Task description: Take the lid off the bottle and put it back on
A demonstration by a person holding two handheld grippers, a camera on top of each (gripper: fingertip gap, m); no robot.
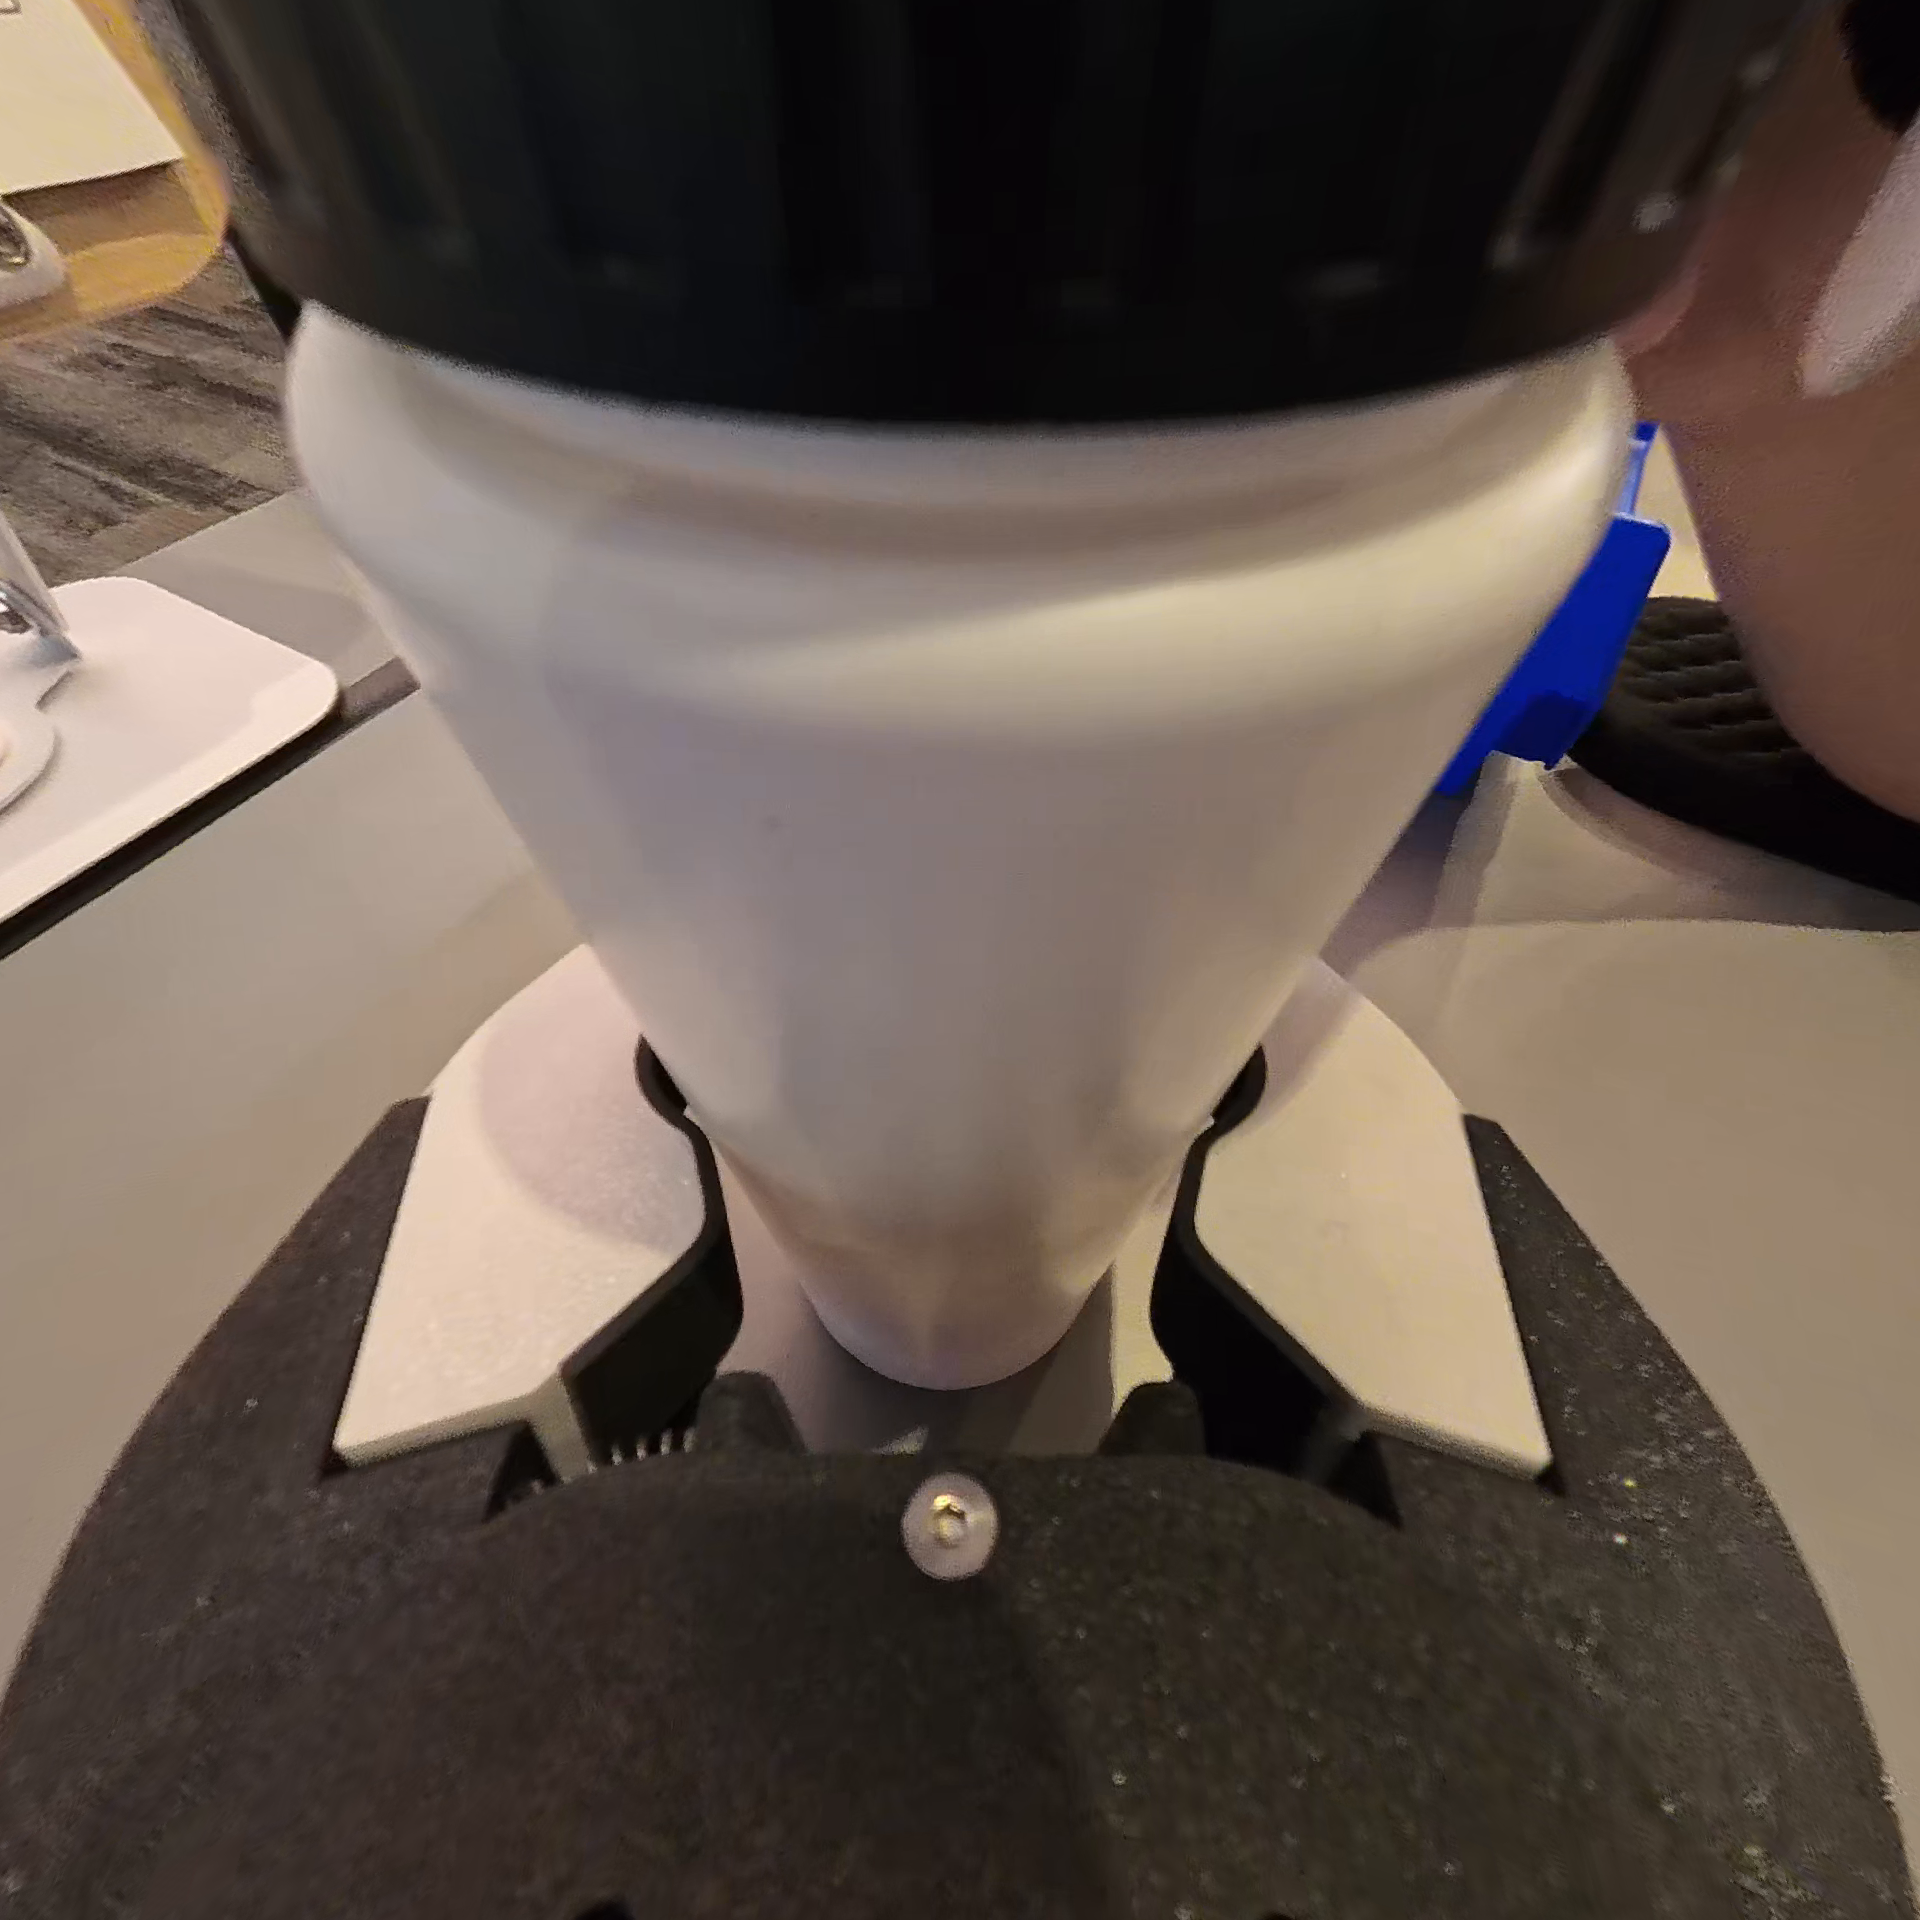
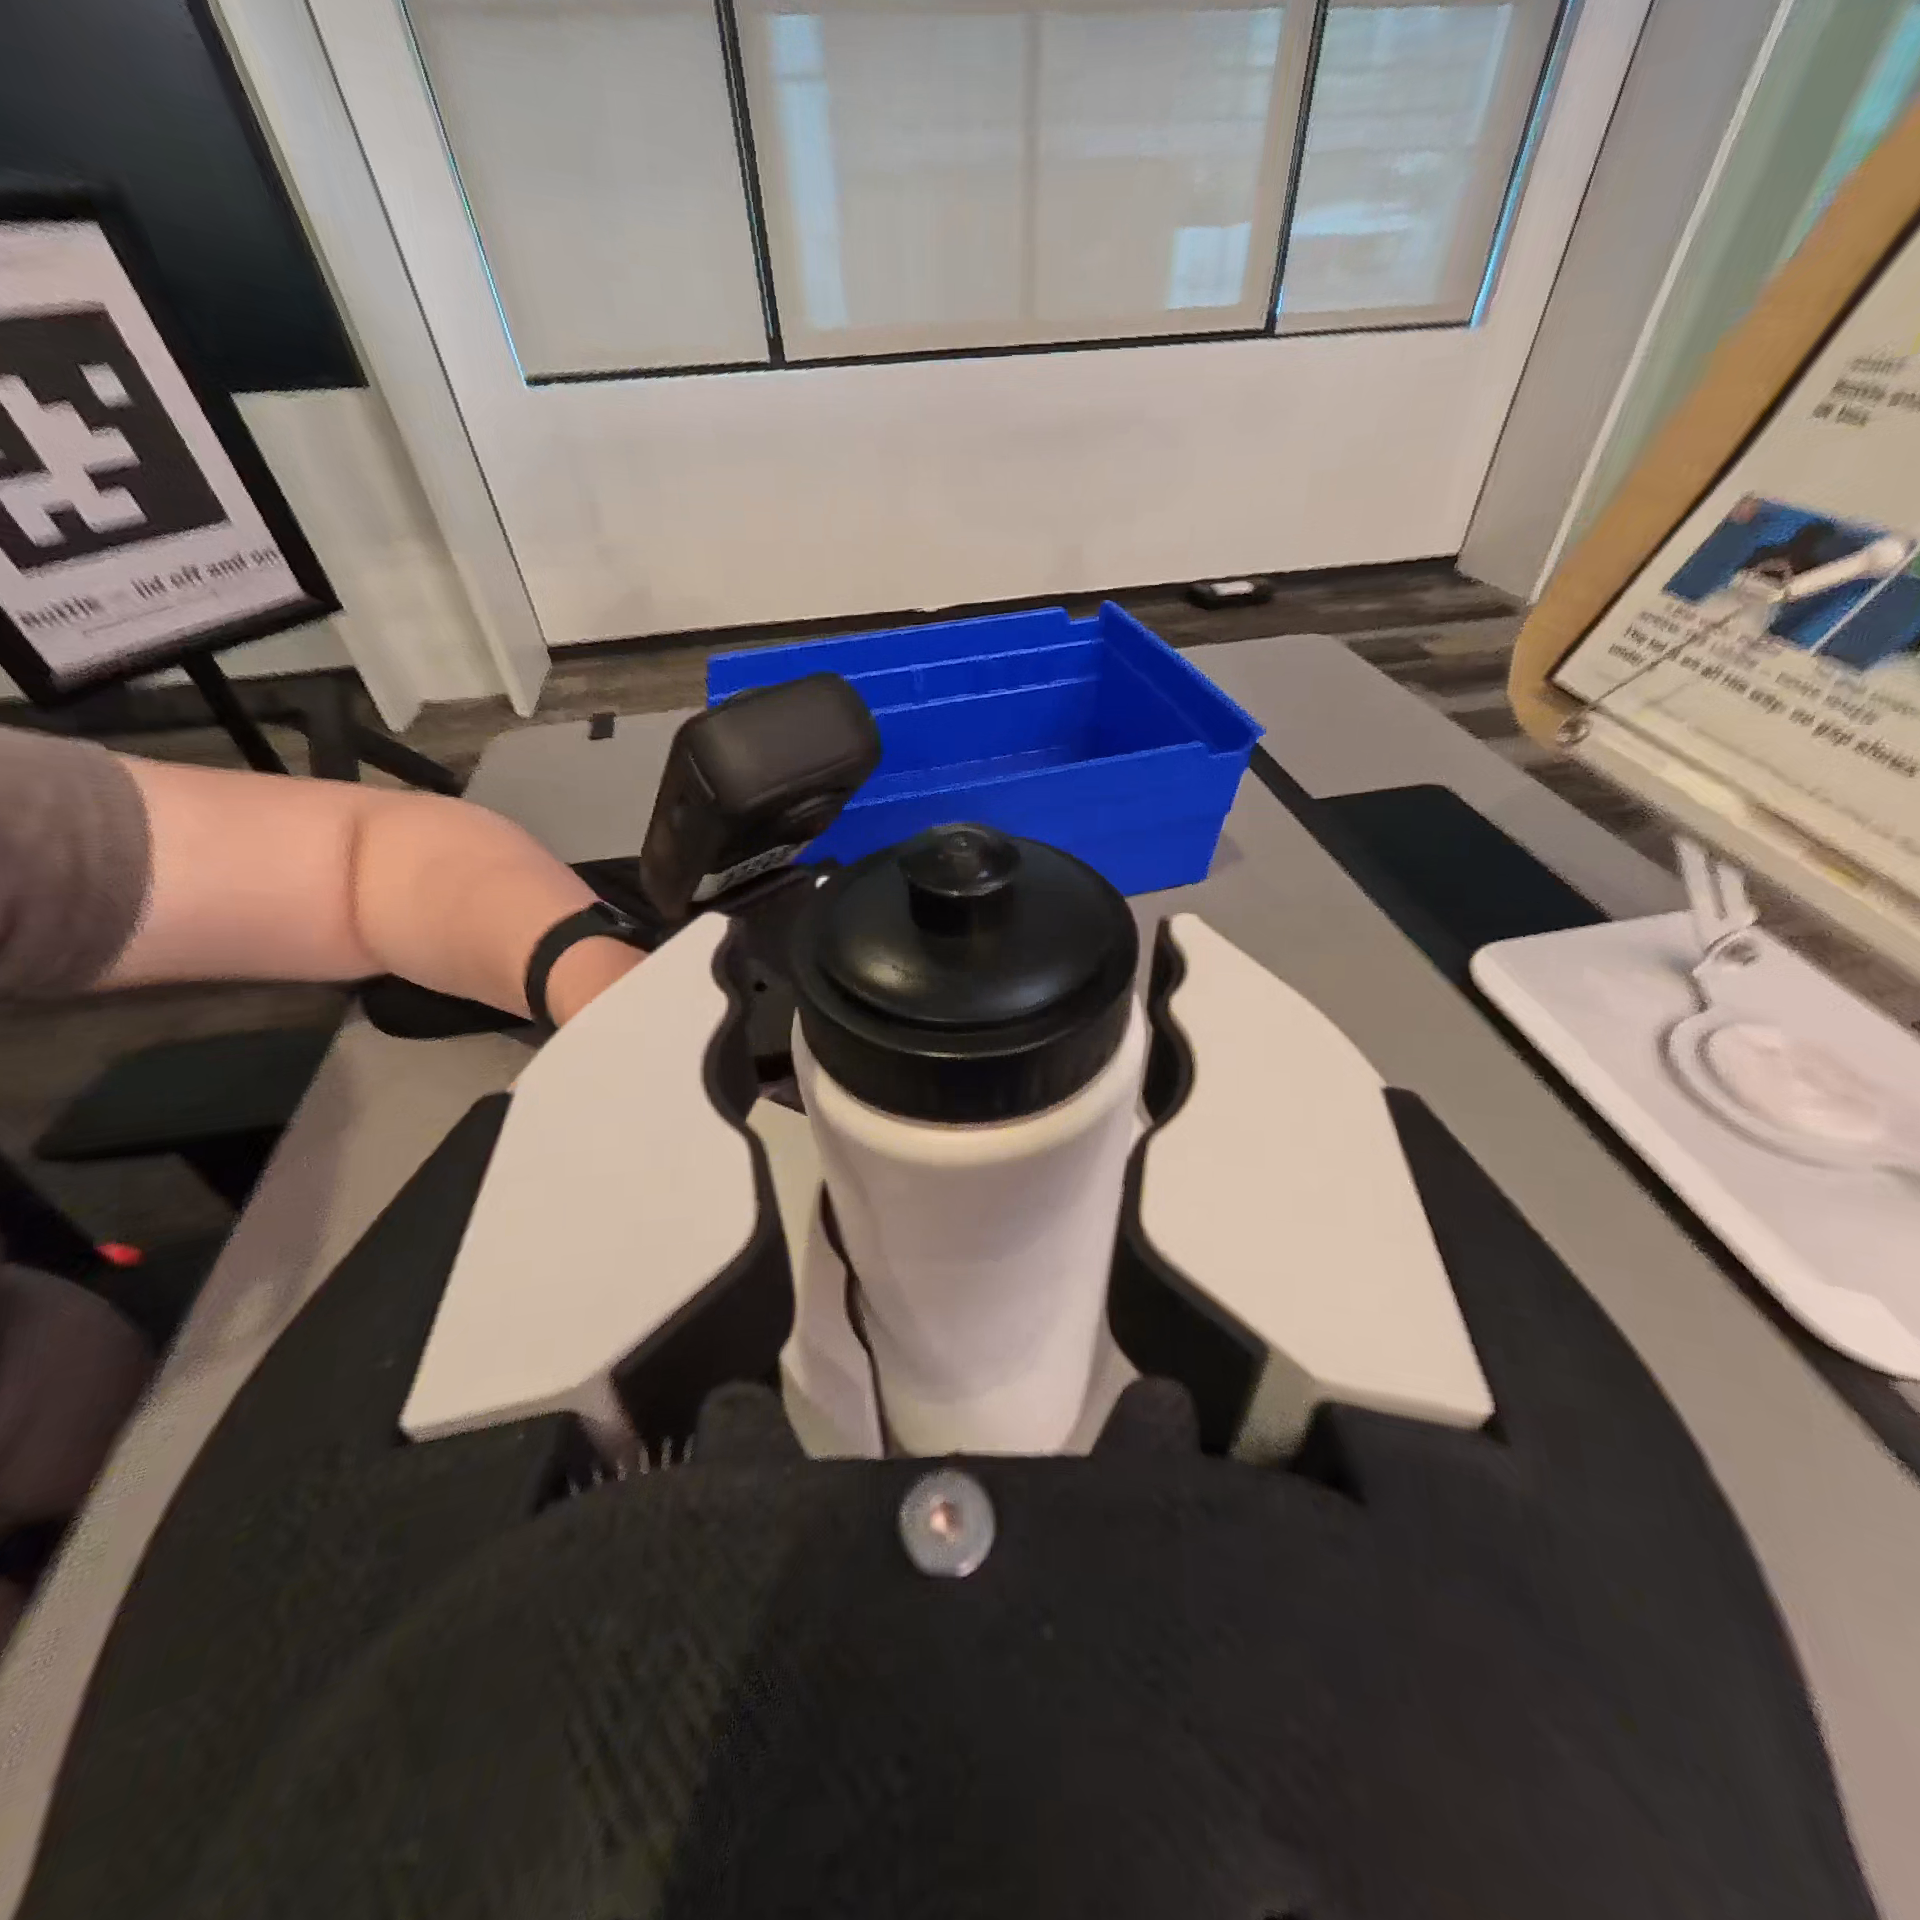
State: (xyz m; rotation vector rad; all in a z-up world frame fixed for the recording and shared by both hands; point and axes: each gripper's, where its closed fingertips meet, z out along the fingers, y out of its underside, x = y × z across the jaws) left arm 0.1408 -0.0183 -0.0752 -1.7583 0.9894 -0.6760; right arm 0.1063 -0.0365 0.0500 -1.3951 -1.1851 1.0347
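Left gripper (image 1: 951,1112) pinches lower body of white squeeze bottle (image 1: 935,790), upright over grey table (image 1: 208,1091). Black screw lid (image 2: 961,971) on bottle neck. Right gripper (image 2: 951,1023) spread, fingers flanking lid without contact. Blue bin (image 2: 1039,748) at 12 o'clock behind bottle.

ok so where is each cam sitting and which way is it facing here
Left wrist view: on the left gripper, low at the table, looking up the white bottle to its black lid; its fingers pinch the bottle.
Right wrist view: on the right gripper, higher, facing the blue bin and window; its fingers flank the lid without visible contact, a forearm at left.
Shared: bottle, lid, bin.
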